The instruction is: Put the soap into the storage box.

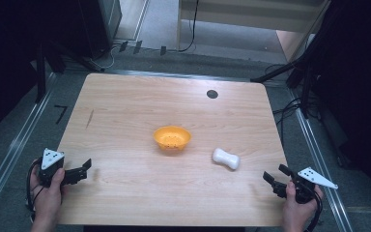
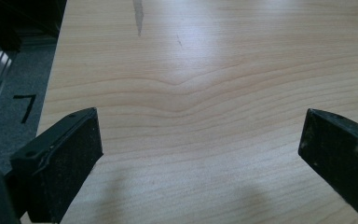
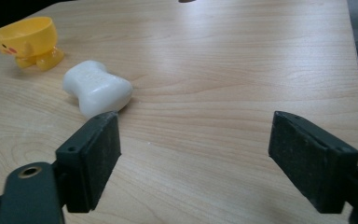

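A small orange bowl with holes in its bottom (image 1: 172,137) stands near the middle of the wooden table (image 1: 125,111). To its right lies a white bone-shaped bar (image 1: 225,158). My left gripper (image 1: 84,170) rests open at the table's near left edge, over bare wood (image 2: 196,140). At the near right edge my right gripper (image 1: 276,178) is open, nothing between its jaws. In the right gripper view (image 3: 193,161) the white bar (image 3: 97,87) lies just beyond the left jaw and the bowl (image 3: 28,41) stands farther off.
A dark round grommet (image 1: 212,94) sits near the table's far edge. A dark streak (image 1: 90,118) marks the wood at the left. Metal rails (image 1: 14,145) run along both sides of the table, and cables (image 1: 290,108) lie on the floor at the right.
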The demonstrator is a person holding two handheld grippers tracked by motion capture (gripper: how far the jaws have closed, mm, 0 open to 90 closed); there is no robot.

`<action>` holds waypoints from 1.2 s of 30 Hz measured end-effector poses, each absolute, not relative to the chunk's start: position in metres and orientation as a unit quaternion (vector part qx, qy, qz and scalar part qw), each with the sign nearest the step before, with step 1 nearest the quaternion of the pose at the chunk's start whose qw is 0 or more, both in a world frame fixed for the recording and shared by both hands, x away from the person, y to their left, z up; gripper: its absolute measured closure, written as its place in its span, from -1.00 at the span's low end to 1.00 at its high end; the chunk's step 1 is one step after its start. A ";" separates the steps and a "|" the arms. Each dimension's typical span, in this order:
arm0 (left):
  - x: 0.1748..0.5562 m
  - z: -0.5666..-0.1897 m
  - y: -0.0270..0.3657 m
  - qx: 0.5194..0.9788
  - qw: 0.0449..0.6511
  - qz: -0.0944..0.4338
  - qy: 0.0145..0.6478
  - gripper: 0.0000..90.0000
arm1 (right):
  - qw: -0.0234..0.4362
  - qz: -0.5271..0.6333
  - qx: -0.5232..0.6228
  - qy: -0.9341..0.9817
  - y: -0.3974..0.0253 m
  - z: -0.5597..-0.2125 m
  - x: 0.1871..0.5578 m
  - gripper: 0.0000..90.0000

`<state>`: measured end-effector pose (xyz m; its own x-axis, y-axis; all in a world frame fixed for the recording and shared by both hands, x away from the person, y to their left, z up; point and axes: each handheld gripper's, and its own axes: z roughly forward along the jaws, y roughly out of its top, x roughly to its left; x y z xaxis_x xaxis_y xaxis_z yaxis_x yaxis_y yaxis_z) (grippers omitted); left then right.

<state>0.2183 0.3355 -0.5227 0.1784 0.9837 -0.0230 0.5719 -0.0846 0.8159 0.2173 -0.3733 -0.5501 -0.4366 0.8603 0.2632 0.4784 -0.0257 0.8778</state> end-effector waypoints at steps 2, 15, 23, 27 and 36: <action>0.220 -0.523 0.335 0.677 0.359 0.289 0.574 -1.00 | 0.184 0.509 0.499 0.677 -0.371 -0.550 0.218 -0.57; 0.223 -0.523 0.328 0.686 0.354 0.290 0.566 -1.00 | 0.139 0.330 0.379 0.853 -0.311 -0.520 0.246 -0.50; 0.227 -0.523 0.326 0.688 0.351 0.290 0.564 -1.00 | 0.128 0.246 0.331 0.902 -0.279 -0.507 0.269 -0.48; 0.227 -0.523 0.326 0.688 0.353 0.290 0.564 -1.00 | 0.106 0.227 0.321 0.913 -0.271 -0.502 0.279 -0.48; 0.228 -0.523 0.326 0.688 0.354 0.288 0.565 -1.00 | 0.084 0.184 0.289 0.936 -0.251 -0.491 0.303 -0.48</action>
<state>0.2276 0.3264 -0.5234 0.1963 0.9805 -0.0032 0.5733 -0.1121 0.8116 0.3027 -0.2512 -0.4914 -0.8190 0.5716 -0.0502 0.5103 0.7655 0.3920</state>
